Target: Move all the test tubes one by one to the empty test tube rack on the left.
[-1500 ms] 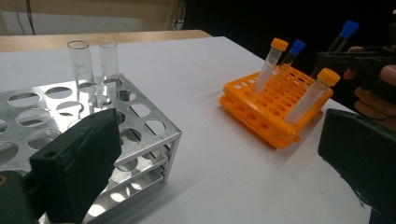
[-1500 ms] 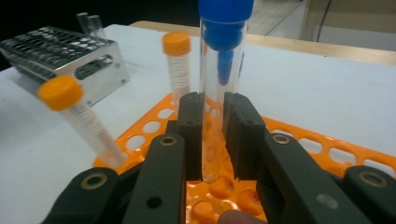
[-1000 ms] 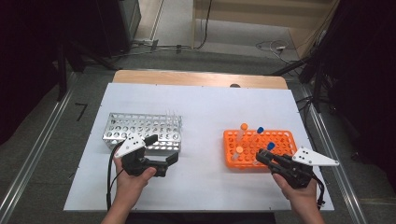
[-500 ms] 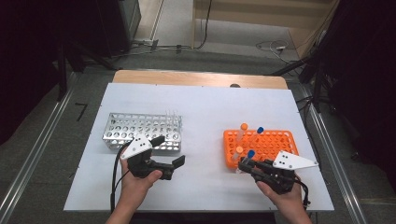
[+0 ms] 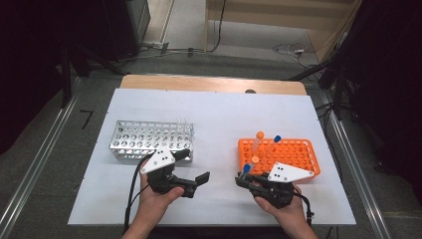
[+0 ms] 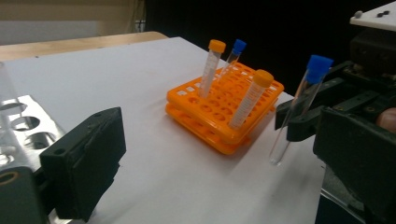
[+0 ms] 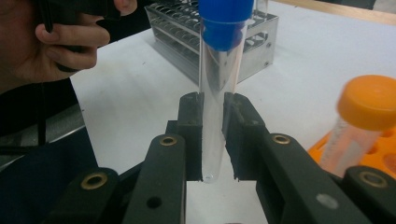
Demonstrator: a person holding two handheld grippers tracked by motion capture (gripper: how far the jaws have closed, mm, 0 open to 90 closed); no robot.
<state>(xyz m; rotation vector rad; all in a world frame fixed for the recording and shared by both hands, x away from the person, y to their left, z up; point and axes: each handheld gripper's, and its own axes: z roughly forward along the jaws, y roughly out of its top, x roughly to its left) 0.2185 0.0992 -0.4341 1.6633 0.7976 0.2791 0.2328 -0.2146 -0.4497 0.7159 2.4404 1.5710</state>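
While the right gripper (image 7: pixel 214 140) clamped a blue-capped tube (image 7: pixel 219 84) upright between its pads, the tube hung clear of the white table (image 5: pixel 219 119), just in front of the orange rack (image 5: pixel 293 154). That rack held two orange-capped tubes (image 6: pixel 247 105) and another blue one (image 6: pixel 233 56). The left gripper (image 5: pixel 199 181), jaws apart and holding nothing, pointed toward it, with the metal rack (image 5: pixel 149 139) behind.

We see the right gripper (image 5: pixel 244 178) clamped on a blue-capped tube (image 5: pixel 245 171) just in front of the orange rack (image 5: pixel 298 152). The left gripper (image 5: pixel 196 181) hangs with jaws apart near the metal rack (image 5: pixel 149 139), over the white table (image 5: pixel 214 114).
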